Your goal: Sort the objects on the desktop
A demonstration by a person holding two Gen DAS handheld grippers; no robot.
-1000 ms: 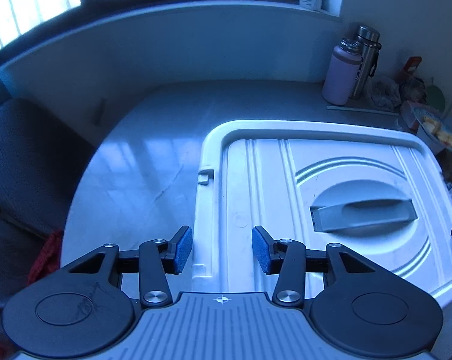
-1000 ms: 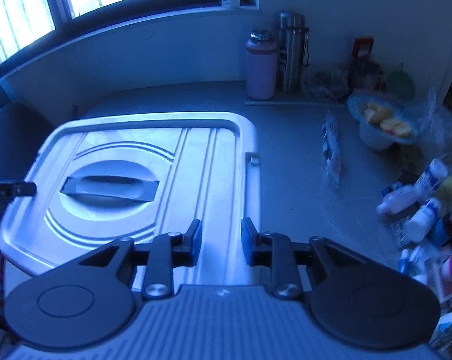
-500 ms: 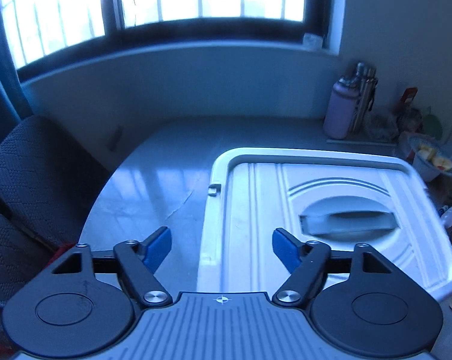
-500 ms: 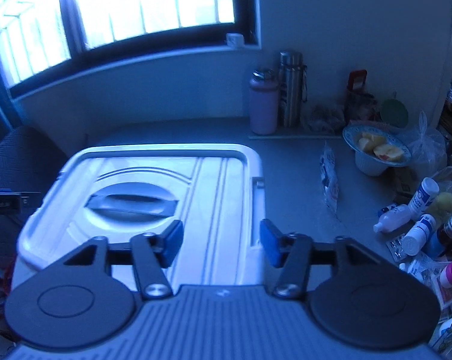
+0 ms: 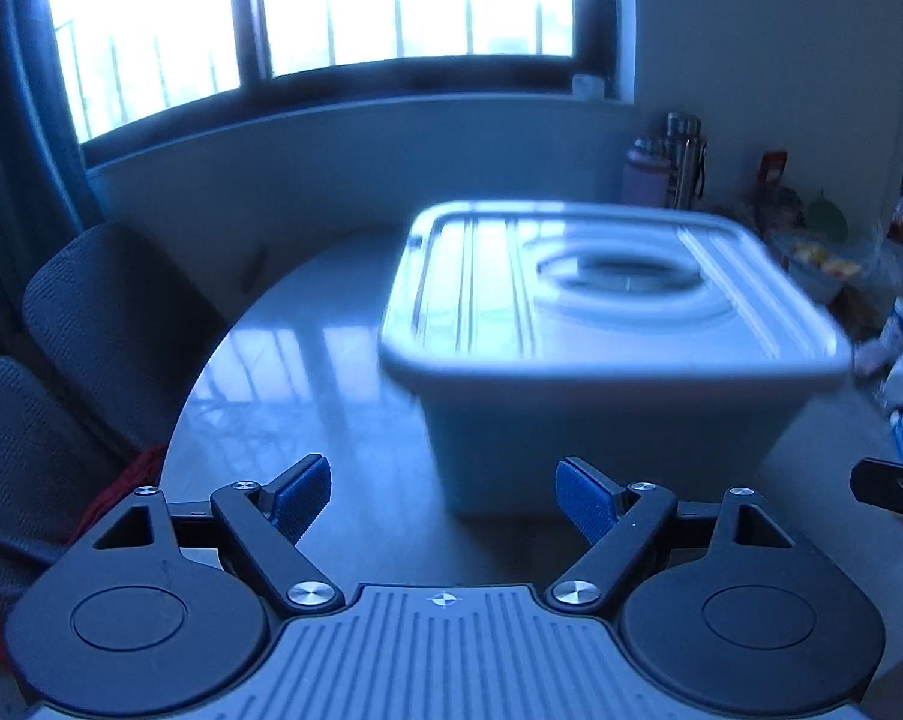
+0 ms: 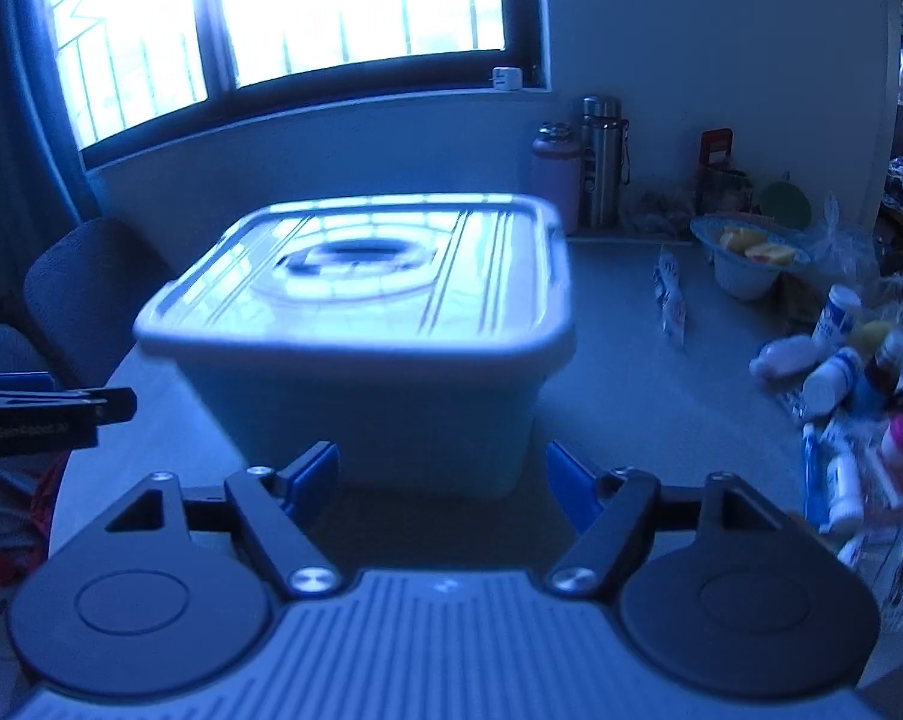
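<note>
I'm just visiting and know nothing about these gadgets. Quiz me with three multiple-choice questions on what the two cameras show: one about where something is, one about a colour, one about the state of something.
1. Where do the two tall bottles stand?
A. on the box lid
B. at the back of the table by the wall
C. on the chair

2. What colour are the pads on the jaws?
A. blue
B. yellow
C. white

3. What state is the storage box in?
A. lid off, lying beside it
B. tipped on its side
C. upright with its lid on

Answers
1. B: the right view shows them behind the box, near the wall under the window sill.
2. A: both views show blue pads on black arms.
3. C: the lid with its recessed handle sits on top in both views.
</note>
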